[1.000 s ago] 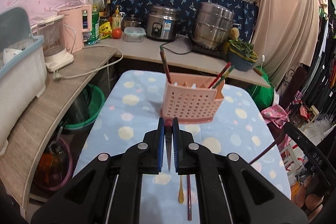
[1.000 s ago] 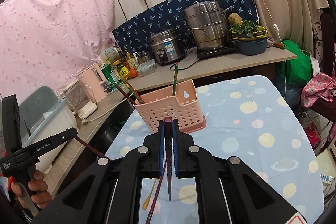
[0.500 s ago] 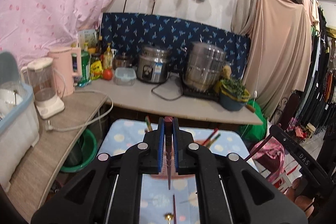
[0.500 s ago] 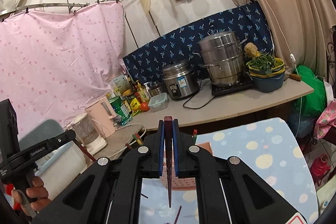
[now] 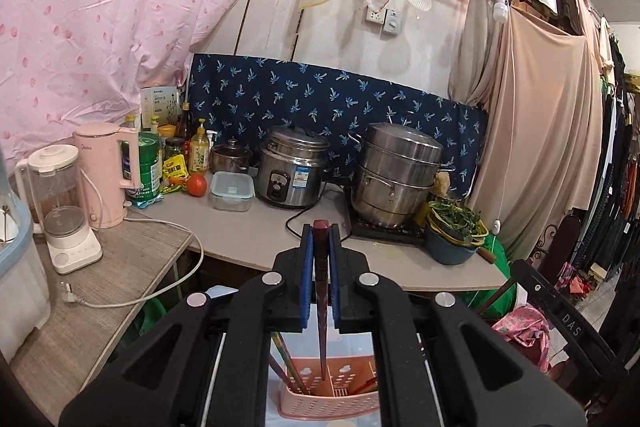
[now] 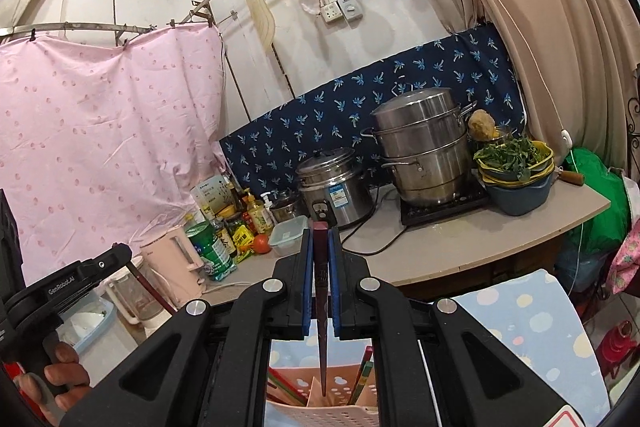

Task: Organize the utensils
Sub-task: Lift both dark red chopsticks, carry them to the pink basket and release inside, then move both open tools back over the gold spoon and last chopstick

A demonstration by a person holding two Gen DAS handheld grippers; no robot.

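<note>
Both claws raised w/ chopsticks clamped: left claw, right claw, over basket.

Even, soft daylight fills both fisheye views; edges bend and darken into black corners, soft shadows fall on the whitewashed wall, focus stays sharp

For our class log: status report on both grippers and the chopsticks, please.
Left gripper shut on chopstick; right gripper shut on chopstick. Both tips point down over pink holder. Nothing blocking.
</note>
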